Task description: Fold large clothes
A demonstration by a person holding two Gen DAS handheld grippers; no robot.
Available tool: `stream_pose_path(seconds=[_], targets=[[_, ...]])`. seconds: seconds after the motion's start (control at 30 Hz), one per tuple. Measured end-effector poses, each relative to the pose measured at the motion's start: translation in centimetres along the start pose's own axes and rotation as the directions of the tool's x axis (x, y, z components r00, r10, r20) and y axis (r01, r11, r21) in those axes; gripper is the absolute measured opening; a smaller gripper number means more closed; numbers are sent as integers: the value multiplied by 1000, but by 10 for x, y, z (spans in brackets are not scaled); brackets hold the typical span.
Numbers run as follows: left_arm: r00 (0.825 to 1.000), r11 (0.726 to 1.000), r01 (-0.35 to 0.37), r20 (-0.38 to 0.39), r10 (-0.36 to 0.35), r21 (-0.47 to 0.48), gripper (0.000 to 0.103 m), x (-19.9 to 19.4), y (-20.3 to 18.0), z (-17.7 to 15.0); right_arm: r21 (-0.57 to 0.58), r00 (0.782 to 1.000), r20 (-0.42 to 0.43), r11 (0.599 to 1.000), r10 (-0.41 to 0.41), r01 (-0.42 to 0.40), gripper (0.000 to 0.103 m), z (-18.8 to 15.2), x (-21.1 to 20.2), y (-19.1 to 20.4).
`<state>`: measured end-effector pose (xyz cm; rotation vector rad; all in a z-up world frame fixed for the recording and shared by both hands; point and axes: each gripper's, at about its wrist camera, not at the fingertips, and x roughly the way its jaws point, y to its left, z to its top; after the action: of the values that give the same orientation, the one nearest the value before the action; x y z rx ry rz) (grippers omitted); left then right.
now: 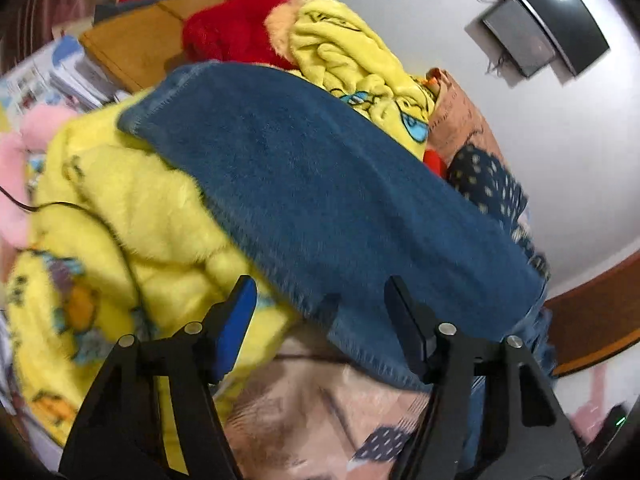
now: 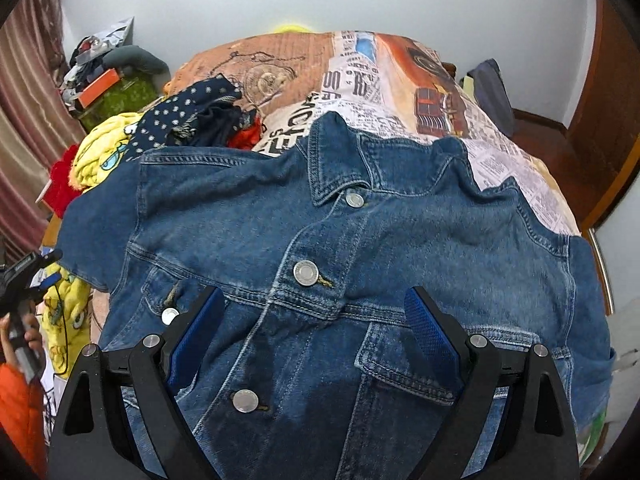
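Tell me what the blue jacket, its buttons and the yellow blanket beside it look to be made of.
Jacket: looks like washed blue denim, matte, with faded patches and tan double stitching along the seams.
Buttons: apparently metal, silver and shiny, catching light.
Yellow blanket: seems plush fleece, with fuzzy pile and soft rumpled folds; the exact fibre cannot be told.

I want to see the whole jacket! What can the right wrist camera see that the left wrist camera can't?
Only the right wrist view shows the denim jacket's front: its collar, metal buttons and a chest pocket flap. It also catches the left gripper held by a hand, and the open right gripper above the cloth.

Only the left wrist view shows a pink plush and a black device on the wall.

Both show the jacket, the yellow fleece blanket and the dotted navy cloth.
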<state>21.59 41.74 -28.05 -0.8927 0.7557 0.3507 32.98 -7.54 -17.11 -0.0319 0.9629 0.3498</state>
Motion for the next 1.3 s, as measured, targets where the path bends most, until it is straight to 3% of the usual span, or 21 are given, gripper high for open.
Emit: stream_pose_path(seconds=[0.1,0.23,0.4,0.47,0.53,0.63,0.77,0.9,1.0,1.13,1.3], targets=[[1000,998,1,-18,-2,-57,60,17,8,8,10,1000,-9,1000,-4,4,90,1,3,0],[998,996,-59,-39,57,-72,53,33,10,7,19,1000,-13,1000,-3,3,90,1,3,-3],[990,990,-140,-2,140,-17,21,26,-3,8,29,1000,-3,1000,0,0,90,1,0,-4],[981,981,-191,42,189,38,11,12,-19,9,31,1000,6,1000,1,-1,90,2,-4,-4],[969,972,-226,123,216,67,9,-10,-37,10,33,1000,20,999,4,-5,90,2,-9,-5],[954,965,-222,238,185,141,9,-47,-79,15,37,999,41,999,5,-6,90,3,-18,-8],[937,932,-205,336,99,297,7,-83,-153,13,46,998,70,999,7,-10,90,3,-31,-14],[927,867,-158,375,-35,473,5,-109,-229,-11,59,996,92,998,16,-21,90,1,-42,-24],[926,795,-95,346,-150,599,5,-118,-283,-40,67,994,108,998,9,-17,90,0,-51,-33],[948,691,46,186,-259,722,4,-103,-339,-86,78,992,128,997,4,-14,90,-2,-61,-47],[977,557,128,-9,-211,820,4,-58,-369,-152,88,991,132,996,-6,-6,90,-8,-67,-64]])
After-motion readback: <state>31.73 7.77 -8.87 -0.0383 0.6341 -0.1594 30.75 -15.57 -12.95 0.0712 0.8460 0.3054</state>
